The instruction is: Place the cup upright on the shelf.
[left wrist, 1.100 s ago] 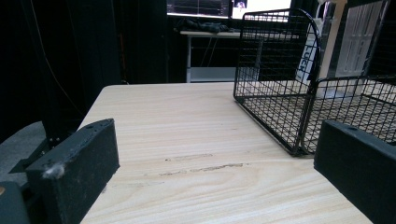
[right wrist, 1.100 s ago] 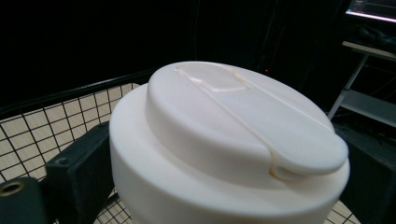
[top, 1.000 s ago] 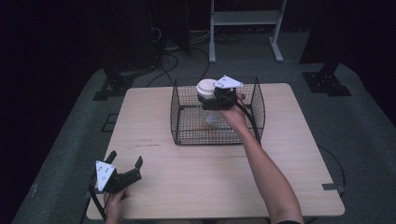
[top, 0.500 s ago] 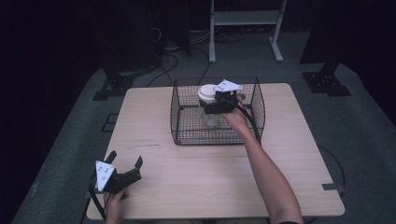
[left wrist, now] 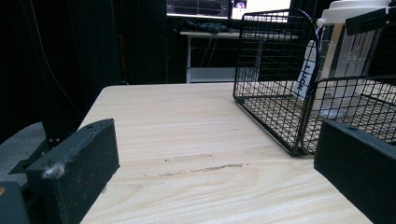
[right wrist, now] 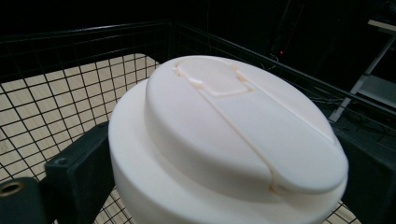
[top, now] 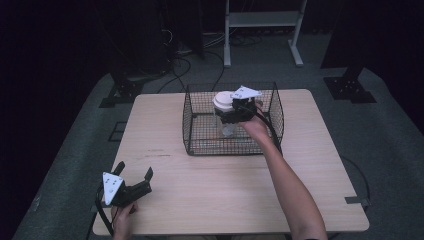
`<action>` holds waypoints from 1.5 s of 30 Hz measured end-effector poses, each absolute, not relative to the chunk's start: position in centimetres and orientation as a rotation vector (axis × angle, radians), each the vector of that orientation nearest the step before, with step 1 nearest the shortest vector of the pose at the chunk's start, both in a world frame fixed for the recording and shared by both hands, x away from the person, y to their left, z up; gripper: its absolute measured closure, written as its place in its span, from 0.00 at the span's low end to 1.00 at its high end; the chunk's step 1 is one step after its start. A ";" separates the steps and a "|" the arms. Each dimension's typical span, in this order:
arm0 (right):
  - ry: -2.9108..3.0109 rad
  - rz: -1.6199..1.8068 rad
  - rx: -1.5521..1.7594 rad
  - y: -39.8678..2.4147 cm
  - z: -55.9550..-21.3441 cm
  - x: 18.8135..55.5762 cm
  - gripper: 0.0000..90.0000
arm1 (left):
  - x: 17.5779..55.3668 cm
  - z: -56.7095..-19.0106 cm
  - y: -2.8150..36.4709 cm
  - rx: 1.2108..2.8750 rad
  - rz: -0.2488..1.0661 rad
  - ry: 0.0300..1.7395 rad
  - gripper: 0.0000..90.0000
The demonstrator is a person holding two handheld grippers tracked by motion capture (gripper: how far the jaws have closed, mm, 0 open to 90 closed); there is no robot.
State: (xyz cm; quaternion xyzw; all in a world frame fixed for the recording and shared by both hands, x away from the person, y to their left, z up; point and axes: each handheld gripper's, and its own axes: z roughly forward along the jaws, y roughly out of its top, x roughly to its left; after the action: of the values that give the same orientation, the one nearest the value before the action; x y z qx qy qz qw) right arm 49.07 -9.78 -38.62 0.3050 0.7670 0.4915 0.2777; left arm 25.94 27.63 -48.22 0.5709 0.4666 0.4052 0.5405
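The right tool (top: 227,111) is over the wire basket (top: 200,145), jaws pinching a clear jar (top: 229,127) just under its white lid (top: 223,99). In the right gripper view the lid (right wrist: 224,140) sits betw. the two black jaws, pressed in on both sides. The jar is inside the basket, near the back; in the left gripper view the jar (left wrist: 345,65) stands upright behind the mesh w/ its base at or close to the basket floor, but can't tell if it's fully touching. The grip isn't let go yet.

Judgement: this looks like either setting the jar into the basket or lifting it out; can't tell which from here. Either way the jar is in the basket w/ the tool clamped on it, so what's left is a release or a lift clear of the rim.

The left tool (top: 134,176) rests low at the near left corner of the desk (top: 165,125), jaws spread, holding nothing, well apart from the basket.

Surface: pale wood-grain desk, a couple of faint scuff marks (left wrist: 201,168) in front of the basket, otherwise bare. Room: dark, grey carpet, cables (top: 175,55) trailing on the floor behind, a white metal frame (top: 262,20) at the back, black stand feet (top: 350,87) at the sides.
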 end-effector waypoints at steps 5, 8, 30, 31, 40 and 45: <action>2.074 1.318 0.823 -10.2 -38.6 49.1 0.04 | 26.0 -48.2 27.6 1.358 0.963 1.106 0.00; 2.077 1.315 0.828 -10.2 -38.5 49.1 0.04 | 26.0 -48.2 27.6 1.358 0.962 1.105 0.00; 2.063 1.355 0.858 -10.5 -38.1 49.0 0.01 | 25.9 -48.2 27.5 1.363 0.968 1.106 0.00; 2.060 1.364 0.861 -10.6 -38.0 49.0 0.01 | 25.9 -48.2 27.5 1.363 0.968 1.106 0.00; 2.038 1.390 0.861 -10.8 -37.4 48.9 0.01 | 26.0 -48.2 27.5 1.359 0.966 1.105 0.00; 2.009 1.416 0.852 -10.9 -36.6 48.7 0.01 | 26.0 -48.2 27.5 1.360 0.966 1.104 0.00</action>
State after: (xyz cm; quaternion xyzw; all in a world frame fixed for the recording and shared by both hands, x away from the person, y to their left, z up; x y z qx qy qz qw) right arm 48.70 -10.90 -36.63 0.3158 0.7442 0.5245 0.2670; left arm 25.96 27.52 -48.24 0.5722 0.4644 0.4064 0.5402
